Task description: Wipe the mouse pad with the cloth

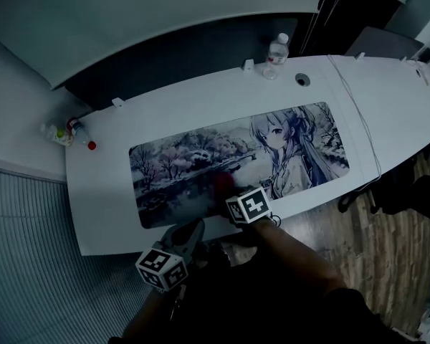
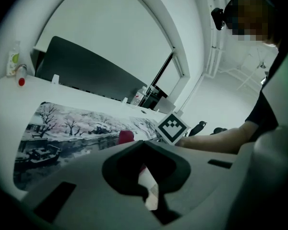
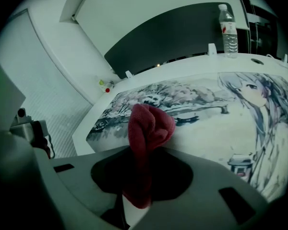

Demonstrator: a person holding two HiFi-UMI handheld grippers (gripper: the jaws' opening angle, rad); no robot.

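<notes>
Since a wipe needs only one tool, we've got the right gripper (image 3: 139, 186) clamped on the red cloth (image 3: 149, 128). The cloth bunches out ahead of the jaws, so fabric meets the surface and not plastic. It sits over the near edge of the mouse pad (image 3: 206, 104), directly in front of that gripper. We can't tell whether it's actually pressing down.

The pad stretches ahead and to both sides of the right gripper, so the whole surface looks unwiped to us. We'd judge this as the start of a stroke.

The left gripper (image 1: 190, 233) hangs behind and left of the right one, by the near edge of the desk (image 1: 100, 192). Its jaws are together and hold nothing. It's probably parked there to stay clear of the wipe path.
</notes>
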